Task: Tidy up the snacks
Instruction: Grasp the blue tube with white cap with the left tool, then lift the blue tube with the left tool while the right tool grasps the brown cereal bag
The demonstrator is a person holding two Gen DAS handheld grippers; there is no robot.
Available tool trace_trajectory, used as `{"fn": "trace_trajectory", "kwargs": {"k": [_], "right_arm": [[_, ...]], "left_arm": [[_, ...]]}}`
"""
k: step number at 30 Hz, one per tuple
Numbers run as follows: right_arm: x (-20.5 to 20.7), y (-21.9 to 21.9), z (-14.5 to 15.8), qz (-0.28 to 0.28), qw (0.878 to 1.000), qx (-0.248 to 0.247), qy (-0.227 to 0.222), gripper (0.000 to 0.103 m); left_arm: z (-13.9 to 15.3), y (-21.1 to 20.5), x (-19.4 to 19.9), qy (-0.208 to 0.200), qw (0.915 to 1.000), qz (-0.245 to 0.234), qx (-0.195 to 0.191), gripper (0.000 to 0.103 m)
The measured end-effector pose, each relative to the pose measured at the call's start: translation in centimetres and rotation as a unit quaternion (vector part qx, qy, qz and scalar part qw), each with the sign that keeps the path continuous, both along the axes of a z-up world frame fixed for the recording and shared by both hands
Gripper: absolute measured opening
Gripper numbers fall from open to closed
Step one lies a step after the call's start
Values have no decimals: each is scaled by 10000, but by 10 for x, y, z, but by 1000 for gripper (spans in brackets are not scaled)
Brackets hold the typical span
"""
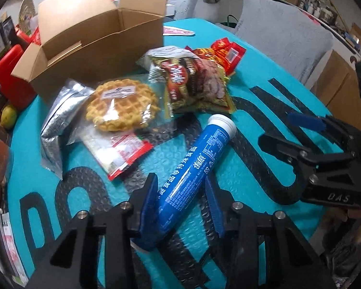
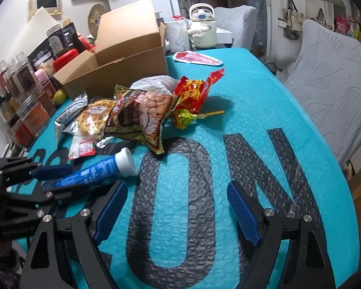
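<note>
Snacks crowd the teal mat (image 2: 264, 91): waffle (image 1: 122, 104) at ten o'clock, chip bag (image 1: 197, 84) at twelve, below an open cardboard box (image 1: 96, 41). Left gripper (image 1: 180, 204) straddles the blue tube (image 1: 195, 166), pads close beside it, grip uncertain. Right gripper (image 2: 178, 209) gapes wide, holding nothing.

The blue tube (image 1: 192, 166) has its lower end hidden behind the left gripper (image 1: 181, 193) fingers, the silver pouch (image 1: 57, 118) lies partly under the waffle pack (image 1: 122, 104), and label print is illegible.
</note>
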State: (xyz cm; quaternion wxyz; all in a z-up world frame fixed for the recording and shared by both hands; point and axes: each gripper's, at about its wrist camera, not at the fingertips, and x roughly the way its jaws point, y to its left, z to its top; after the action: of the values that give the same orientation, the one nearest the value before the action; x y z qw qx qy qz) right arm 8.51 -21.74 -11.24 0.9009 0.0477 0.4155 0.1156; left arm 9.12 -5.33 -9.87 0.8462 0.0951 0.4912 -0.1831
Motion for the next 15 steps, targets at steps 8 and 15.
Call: {"fn": "trace_trajectory", "kwargs": {"k": [8,15], "right_arm": [[8,-13,-9,-191,9996,81,208,86],[14,-12,-4,-151,9995,161,233,86]], "left_arm": [[-15,-16,11,-188,9997,-101,146,41],[-10,-3,17,230,9985,13,-501,29]]}}
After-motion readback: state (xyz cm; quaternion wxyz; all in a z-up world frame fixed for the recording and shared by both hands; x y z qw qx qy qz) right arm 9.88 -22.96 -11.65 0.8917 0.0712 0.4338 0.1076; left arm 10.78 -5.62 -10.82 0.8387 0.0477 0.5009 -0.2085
